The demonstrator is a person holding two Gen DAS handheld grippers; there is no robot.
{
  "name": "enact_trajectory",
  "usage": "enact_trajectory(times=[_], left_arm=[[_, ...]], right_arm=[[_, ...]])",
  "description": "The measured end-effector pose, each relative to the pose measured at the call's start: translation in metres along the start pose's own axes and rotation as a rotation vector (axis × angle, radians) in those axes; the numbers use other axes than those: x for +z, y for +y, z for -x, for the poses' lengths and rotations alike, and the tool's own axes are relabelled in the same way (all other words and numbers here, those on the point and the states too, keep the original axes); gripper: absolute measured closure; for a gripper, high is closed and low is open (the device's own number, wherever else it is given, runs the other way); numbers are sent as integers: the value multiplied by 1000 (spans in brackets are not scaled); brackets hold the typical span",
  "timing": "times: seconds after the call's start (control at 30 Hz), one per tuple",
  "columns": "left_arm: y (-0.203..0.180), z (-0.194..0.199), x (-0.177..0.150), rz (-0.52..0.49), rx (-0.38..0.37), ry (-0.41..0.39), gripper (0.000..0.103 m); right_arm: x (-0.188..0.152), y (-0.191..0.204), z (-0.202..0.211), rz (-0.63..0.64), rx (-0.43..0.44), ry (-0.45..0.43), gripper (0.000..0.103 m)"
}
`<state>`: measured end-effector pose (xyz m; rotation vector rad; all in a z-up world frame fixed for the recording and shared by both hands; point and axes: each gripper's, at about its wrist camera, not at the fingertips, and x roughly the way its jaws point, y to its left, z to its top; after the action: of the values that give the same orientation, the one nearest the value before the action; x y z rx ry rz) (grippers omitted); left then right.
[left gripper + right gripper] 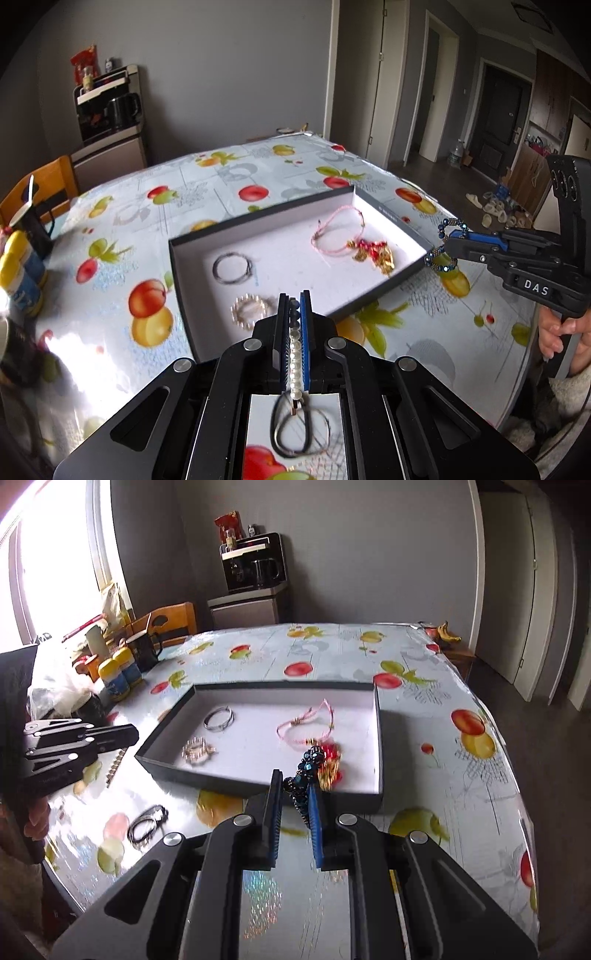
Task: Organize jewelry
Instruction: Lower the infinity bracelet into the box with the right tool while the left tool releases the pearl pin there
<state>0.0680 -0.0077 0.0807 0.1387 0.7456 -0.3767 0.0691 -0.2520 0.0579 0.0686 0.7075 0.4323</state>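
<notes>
A shallow black box with a white inside [184, 266] [380, 738] lies on the fruit-print table. In it are a dark ring bracelet [232, 267] [218, 718], a pearl-like ring [248, 312] [197, 751], a pink cord bracelet [338, 230] [306, 723] and a gold and red piece [373, 253] [330, 764]. My left gripper [294, 301] is shut on a pearl and dark bead strand [294, 350] at the box's near edge. My right gripper [295, 786] [448, 247] is shut on a blue beaded bracelet [304, 775] [445, 245] just outside the box's rim.
A dark bracelet [147, 825] lies on the table outside the box; it also shows under my left gripper [299, 428]. Yellow-capped bottles [20, 269] [120, 674] and a black mug [146, 648] stand at the table's window side. A wooden chair [40, 188] stands behind.
</notes>
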Motion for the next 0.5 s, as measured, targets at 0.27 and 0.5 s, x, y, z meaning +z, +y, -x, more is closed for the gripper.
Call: enact_trajectory(times=[0.27, 0.5], left_arm=[[14, -41, 49, 12, 68, 30, 97], [44, -94, 48, 75, 160, 145, 97]], right_arm=[[36, 6, -37, -6, 16, 11, 90], [30, 24, -88, -11, 71, 115, 90]])
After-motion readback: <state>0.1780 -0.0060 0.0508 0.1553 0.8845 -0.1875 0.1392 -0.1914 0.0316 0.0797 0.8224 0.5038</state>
